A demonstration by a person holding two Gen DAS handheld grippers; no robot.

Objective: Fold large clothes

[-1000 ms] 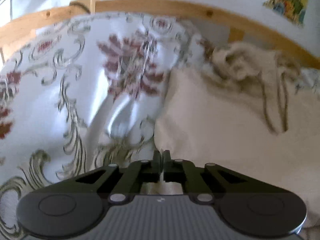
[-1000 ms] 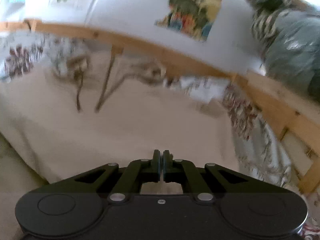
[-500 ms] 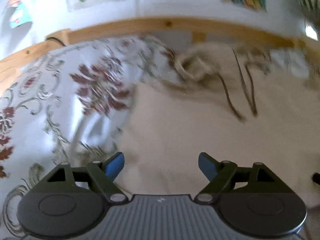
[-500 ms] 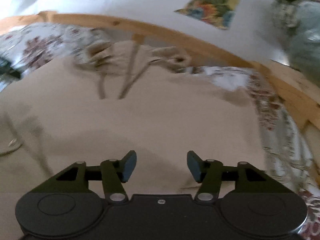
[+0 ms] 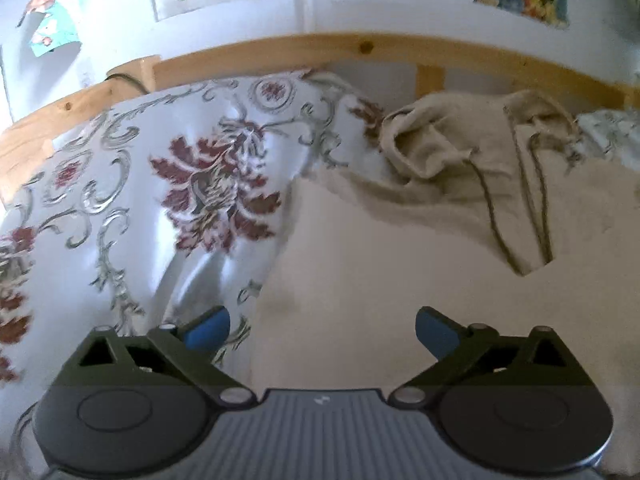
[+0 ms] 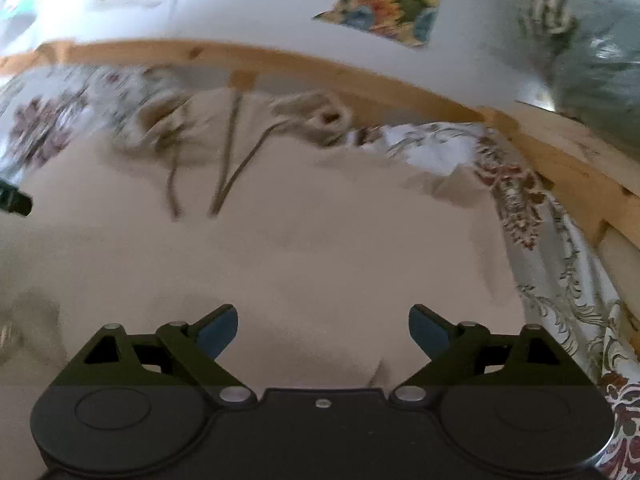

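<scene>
A large beige hooded garment [image 5: 400,248] lies spread on a floral bedspread [image 5: 140,200], its hood [image 5: 452,148] and drawcords [image 5: 532,220] toward the far rail. My left gripper [image 5: 322,328] is open and empty, over the garment's left edge. In the right wrist view the same garment [image 6: 300,248] fills the middle, with its drawcords [image 6: 228,176] beyond. My right gripper [image 6: 323,328] is open and empty, just above the cloth. The tip of the left gripper [image 6: 14,202] shows at that view's left edge.
A wooden bed rail [image 5: 360,48] runs along the far side and down the right [image 6: 580,184]. A white wall with posters [image 6: 388,12] is behind it. A grey-green bundle [image 6: 592,60] sits on the rail at the far right.
Both grippers were shut on the garment's edge a second ago. Both have opened wide and let the cloth go. The garment now lies flat on the bed.
</scene>
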